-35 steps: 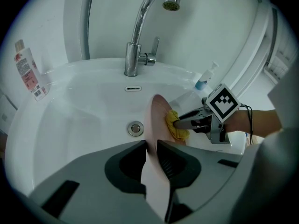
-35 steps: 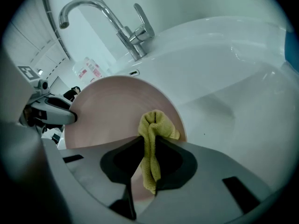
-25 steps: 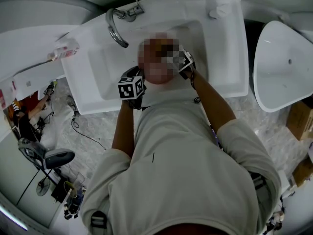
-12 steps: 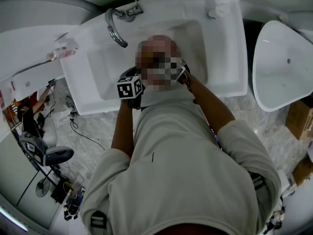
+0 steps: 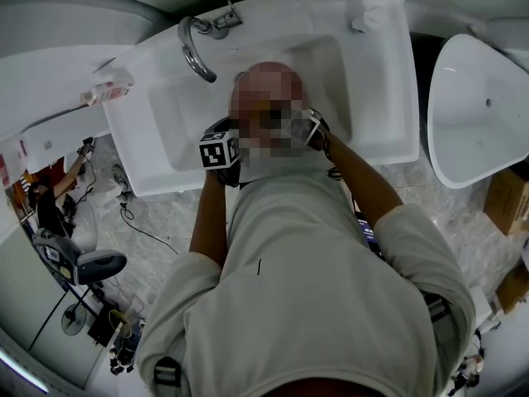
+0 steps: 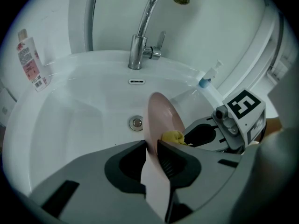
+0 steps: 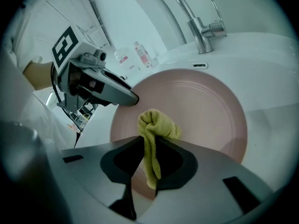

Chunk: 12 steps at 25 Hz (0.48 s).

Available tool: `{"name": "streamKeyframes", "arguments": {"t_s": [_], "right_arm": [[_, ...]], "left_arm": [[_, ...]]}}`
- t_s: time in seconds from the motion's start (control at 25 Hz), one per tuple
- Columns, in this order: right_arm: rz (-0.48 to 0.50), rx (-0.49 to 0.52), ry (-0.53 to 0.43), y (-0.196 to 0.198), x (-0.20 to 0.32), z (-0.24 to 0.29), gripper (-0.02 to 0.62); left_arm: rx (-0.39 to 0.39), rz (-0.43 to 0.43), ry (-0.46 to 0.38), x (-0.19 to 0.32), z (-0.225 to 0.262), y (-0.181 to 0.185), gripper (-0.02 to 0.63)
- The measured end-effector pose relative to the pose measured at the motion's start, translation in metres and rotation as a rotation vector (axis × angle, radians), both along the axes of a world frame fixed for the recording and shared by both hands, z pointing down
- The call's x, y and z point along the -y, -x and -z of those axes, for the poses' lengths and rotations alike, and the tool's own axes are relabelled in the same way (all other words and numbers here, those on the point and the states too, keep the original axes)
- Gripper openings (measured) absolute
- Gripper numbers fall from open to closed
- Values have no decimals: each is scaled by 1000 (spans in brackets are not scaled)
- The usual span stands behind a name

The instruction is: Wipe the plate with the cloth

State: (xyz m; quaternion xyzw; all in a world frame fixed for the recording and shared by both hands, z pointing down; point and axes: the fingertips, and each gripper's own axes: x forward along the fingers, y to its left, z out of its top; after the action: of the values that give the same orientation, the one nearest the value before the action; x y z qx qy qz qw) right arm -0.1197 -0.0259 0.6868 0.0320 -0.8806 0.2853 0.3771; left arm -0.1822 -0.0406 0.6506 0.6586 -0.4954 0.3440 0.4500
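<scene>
The pink plate (image 7: 201,106) stands on edge above the sink (image 6: 79,120). Its rim is pinched between the jaws of the left gripper (image 6: 150,146), which are clenched on it, so the plate rises straight ahead of those jaws with its face turned toward the right gripper (image 7: 148,141). The right gripper's jaws are clamped on the yellow cloth (image 7: 156,124). A bunched wad of it sticks out just past their tips and presses on the plate's face, close below the spot where the left jaws bite the rim, while a tail hangs back between the jaws. Beyond the plate lie the drain (image 6: 136,122) and, farther back, the faucet (image 6: 140,36). The wiping itself looks to be in hand, with most of the face ahead of the right jaws yet to be covered. The next move probably calls for dragging the wad across that face toward the far rim. Pressure should stay light, since the plate is held by its edge alone and could twist in the left jaws.
</scene>
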Motion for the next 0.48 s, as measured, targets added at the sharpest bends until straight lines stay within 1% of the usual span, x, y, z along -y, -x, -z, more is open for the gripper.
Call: {"name": "streamKeyframes", "arguments": {"t_s": [0.2,0.36,0.4,0.48], "right_arm": [[-53,-76,50,-24,3,-20,75],[-136,-125,99,-41,11,-35,75],[-159,-140,99,-44,15,-37,76],[-205,-183,70,-53,27,-36,76]], "left_arm": [[2,-11,-3,1,-1,-2,87],[0,-12,-9,2,1,-3,87],[-1,-13,-9,2,1,-3,87],[-2,-14,-11,2,1,-3,87]]}}
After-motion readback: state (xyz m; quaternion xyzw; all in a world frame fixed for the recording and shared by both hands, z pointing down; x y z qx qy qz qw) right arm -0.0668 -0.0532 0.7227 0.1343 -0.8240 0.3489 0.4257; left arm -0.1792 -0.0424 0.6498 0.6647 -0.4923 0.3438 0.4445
